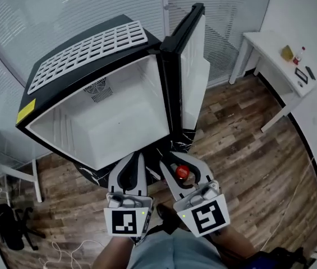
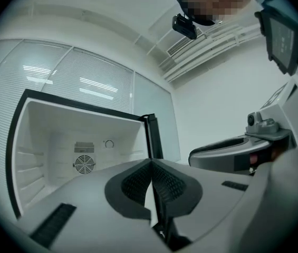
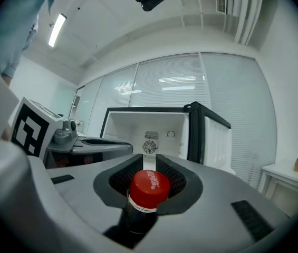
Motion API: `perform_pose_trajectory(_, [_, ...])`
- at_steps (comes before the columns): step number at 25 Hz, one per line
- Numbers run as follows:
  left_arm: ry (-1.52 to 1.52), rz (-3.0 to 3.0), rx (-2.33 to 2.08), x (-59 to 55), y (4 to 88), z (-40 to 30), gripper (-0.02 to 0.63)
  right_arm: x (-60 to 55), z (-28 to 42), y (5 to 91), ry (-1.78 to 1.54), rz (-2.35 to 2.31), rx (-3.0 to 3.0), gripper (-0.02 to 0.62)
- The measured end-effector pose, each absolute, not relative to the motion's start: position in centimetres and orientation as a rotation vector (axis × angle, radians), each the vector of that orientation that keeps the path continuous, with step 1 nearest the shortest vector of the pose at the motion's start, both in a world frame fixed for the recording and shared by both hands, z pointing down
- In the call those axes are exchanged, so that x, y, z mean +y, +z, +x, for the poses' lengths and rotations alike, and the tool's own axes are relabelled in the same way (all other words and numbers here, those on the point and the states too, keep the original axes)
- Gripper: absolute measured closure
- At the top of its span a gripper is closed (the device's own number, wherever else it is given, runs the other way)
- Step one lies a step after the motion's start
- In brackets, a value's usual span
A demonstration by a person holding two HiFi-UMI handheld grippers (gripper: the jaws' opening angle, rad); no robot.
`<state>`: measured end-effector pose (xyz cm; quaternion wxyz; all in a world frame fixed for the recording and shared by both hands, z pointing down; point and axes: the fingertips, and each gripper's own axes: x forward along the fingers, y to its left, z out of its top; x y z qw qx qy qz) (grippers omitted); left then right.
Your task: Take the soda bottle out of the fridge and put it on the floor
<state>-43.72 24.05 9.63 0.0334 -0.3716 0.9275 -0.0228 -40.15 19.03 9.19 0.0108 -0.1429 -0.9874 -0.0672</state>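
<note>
Wood-plank floor (image 1: 248, 144), white table (image 1: 270, 55), window blinds (image 1: 63, 10).

I see a glossy red plastic cap (image 3: 149, 186) on the soda bottle (image 3: 137, 217), smooth white plastic lining the fridge (image 1: 119, 122), and a matt wood-grain floor (image 1: 248, 167).

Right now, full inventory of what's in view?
fridge: 1, black shell, white inside, centre, door open, nothing seen inside
wire rack: 1, white, on top of the fridge
soda bottle: 1, red cap, dark body, in front of the fridge, in the right claw
table: 1, white, by the right wall, a few small items on it
chair: 1, black, lower left, partly cut off
cable: 1, white, on the wood floor, lower left
left claw: 1, grey, jaws together, empty
right claw: 1, grey, shut on the soda bottle just under its cap
</note>
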Motion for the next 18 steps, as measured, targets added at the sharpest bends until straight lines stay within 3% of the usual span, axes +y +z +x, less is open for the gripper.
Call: perform_pose_trajectory(18, [-0.023,-1.856,2.452,0.3,9.8,-18.6,0.589,-3.4,-12.6,11.1,-0.252,0.38,-2.971,0.505])
